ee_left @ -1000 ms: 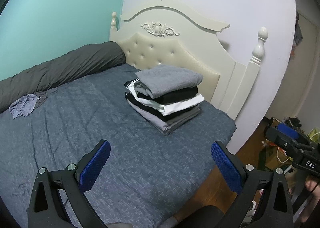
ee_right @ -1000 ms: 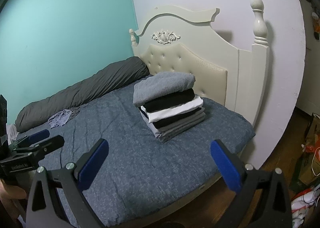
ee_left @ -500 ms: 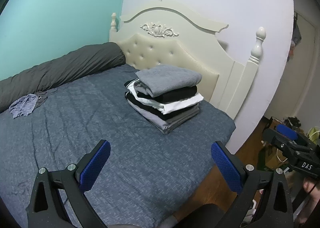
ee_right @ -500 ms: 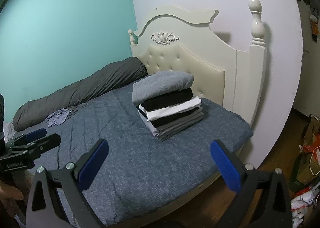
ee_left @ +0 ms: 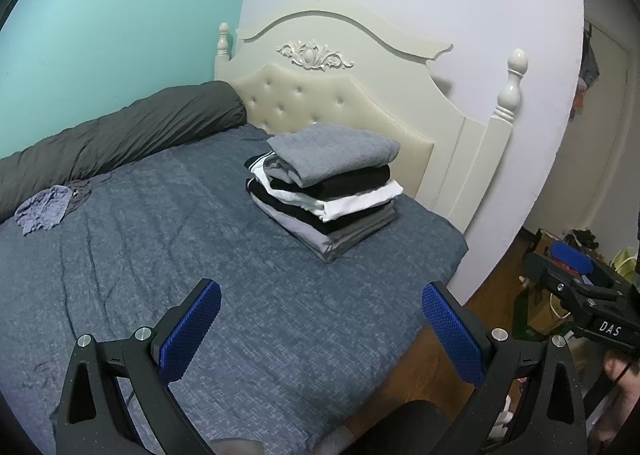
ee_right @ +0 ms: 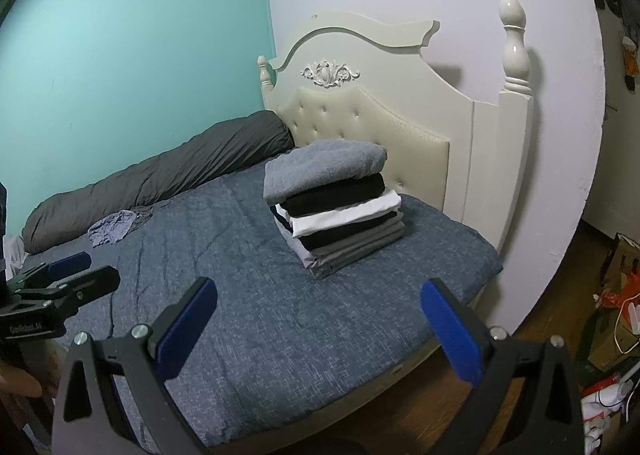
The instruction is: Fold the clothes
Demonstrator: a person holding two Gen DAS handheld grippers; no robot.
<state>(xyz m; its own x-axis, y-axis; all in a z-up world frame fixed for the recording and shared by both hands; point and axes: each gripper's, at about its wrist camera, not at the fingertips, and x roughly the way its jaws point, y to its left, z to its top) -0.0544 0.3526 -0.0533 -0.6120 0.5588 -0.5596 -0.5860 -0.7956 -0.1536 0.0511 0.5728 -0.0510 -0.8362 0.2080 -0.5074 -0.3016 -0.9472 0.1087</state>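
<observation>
Two hand-held grippers hang over the near edge of the bed (ee_left: 168,215), both with jaws wide apart and nothing between them: the left hand-held gripper (ee_left: 320,319) and the right hand-held gripper (ee_right: 318,315). Ahead of each lies a broad stretch of bare blue-grey cover. Beyond that, near the cream headboard (ee_left: 340,95), sits the stack of folded clothes (ee_left: 326,185), its long side running roughly along the headboard, a grey piece on top. Far to the left of the grippers, a crumpled blue garment (ee_left: 42,209) lies just beside the dark rolled duvet (ee_left: 120,131), under the teal wall. Wooden floor shows on the right.
</observation>
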